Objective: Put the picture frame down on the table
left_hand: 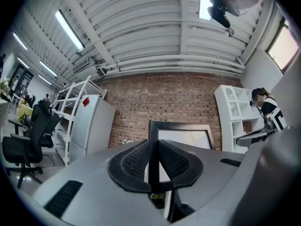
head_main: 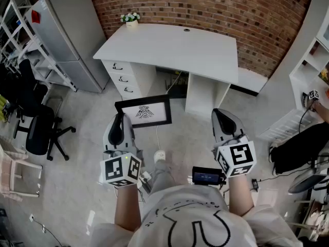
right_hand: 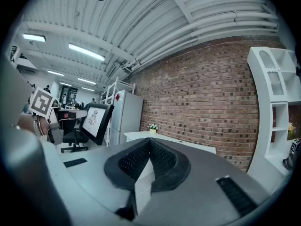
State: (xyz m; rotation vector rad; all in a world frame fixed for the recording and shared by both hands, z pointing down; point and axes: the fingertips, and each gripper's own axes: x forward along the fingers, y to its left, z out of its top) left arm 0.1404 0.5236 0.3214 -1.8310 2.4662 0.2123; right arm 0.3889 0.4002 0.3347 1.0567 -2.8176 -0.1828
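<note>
Your white shirt (head_main: 191,221) fills the near edge of the head view, and both your forearms reach out from it. Your left claw (head_main: 120,118) is clamped on the left edge of the picture frame (head_main: 144,112), its pads pressed on either side of the black border. You hold the frame upright in the air, on the near side of the white table (head_main: 169,48) and apart from it. Your right claw (head_main: 222,116) has its jaws together with nothing between them, well to the right of the frame. A small flower pot (head_main: 130,18) stands at the table's far left corner.
</note>
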